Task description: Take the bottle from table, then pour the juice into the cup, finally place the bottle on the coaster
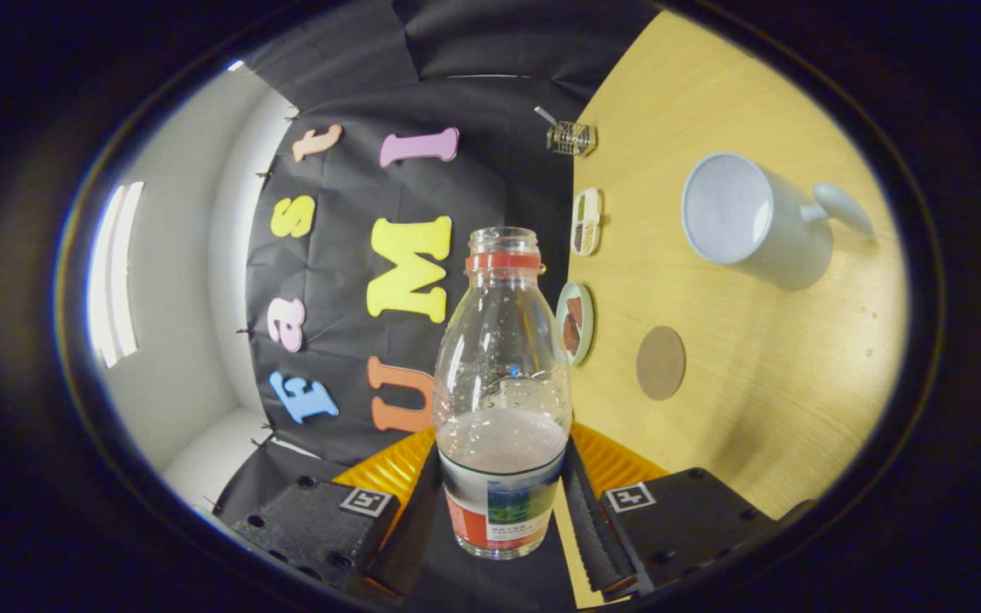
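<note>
The hand-held gripper is pinching the uncapped juice bottle at lower centre; the white cup is lying upper right.

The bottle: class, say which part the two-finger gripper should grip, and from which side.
Grip the bottle low on its labelled, straight-sided body, fingers on opposite sides, as the gripper does now. The shoulder above tapers to a narrow open neck, a poorer hold, and a low grip keeps the mouth clear for pouring.

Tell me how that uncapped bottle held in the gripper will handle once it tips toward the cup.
The bottle, between the gripper fingers, looks like clear rigid plastic, so probably light. It seems under half full of pinkish juice, so weight should shift toward the open neck as it tilts. The smooth wall may slip.
</note>
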A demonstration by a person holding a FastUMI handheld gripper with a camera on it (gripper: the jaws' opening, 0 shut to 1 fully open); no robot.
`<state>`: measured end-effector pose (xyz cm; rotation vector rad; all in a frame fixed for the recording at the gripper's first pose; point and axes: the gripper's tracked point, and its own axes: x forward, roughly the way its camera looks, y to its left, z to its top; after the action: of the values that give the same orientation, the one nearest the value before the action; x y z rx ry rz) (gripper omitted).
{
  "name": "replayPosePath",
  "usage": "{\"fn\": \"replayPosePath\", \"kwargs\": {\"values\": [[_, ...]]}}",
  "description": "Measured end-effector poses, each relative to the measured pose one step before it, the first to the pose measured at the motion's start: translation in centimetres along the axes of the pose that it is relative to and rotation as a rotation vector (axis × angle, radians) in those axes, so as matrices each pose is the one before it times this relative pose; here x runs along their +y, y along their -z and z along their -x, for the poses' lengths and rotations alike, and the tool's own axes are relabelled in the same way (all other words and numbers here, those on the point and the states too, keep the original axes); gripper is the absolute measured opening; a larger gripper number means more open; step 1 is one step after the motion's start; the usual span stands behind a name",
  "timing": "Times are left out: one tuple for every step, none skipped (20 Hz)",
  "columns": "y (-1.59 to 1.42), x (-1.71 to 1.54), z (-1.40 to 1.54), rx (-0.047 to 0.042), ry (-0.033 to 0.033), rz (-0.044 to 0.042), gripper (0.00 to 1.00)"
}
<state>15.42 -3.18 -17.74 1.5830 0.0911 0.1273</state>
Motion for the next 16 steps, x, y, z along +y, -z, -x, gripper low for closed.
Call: {"fn": "replayPosePath", "kwargs": {"values": [[-0.051,0.140,0.021,-0.00252,-0.00107,-0.00634,0.76],[-0.202,0.041,-0.013,-0.00367,-0.00238,-0.00525,0.76],[-0.104,0.118,0.028,0.00121,-0.00121,-0.00554,0.76],[-0.070,0.054,-0.142,0.00007,0.00004,-0.00537,0.76],[-0.027,0.049,0.047,-0.00018,-0.00106,-0.00591,0.76],[-0.168,-0.044,-0.046,-0.00263,-0.00118,-0.00955,0.76],[-0.110,-0.111,0.043,0.00026,-0.00185,-0.01039,0.76],[-0.022,-0.165,0.076,-0.00044,-0.00082,-0.01354,0.76],[-0.036,-0.116,0.205,0.00112,-0.00287,-0.01709,0.76],[-0.105,-0.025,-0.003,-0.00337,-0.00382,-0.01971,0.76],[-0.261,0.100,-0.098,-0.00273,-0.00243,-0.01394,0.76],[-0.312,-0.016,-0.090,-0.00301,0.00187,-0.00707,0.76],[-0.087,-0.096,0.055,-0.00172,0.00660,-0.00220,0.76],[-0.197,0.050,0.095,-0.00354,-0.00111,-0.00247,0.76],[-0.077,0.230,0.172,0.00073,-0.00389,-0.00626,0.76],[0.062,0.091,0.040,0.00178,-0.00485,-0.01081,0.76]]}}
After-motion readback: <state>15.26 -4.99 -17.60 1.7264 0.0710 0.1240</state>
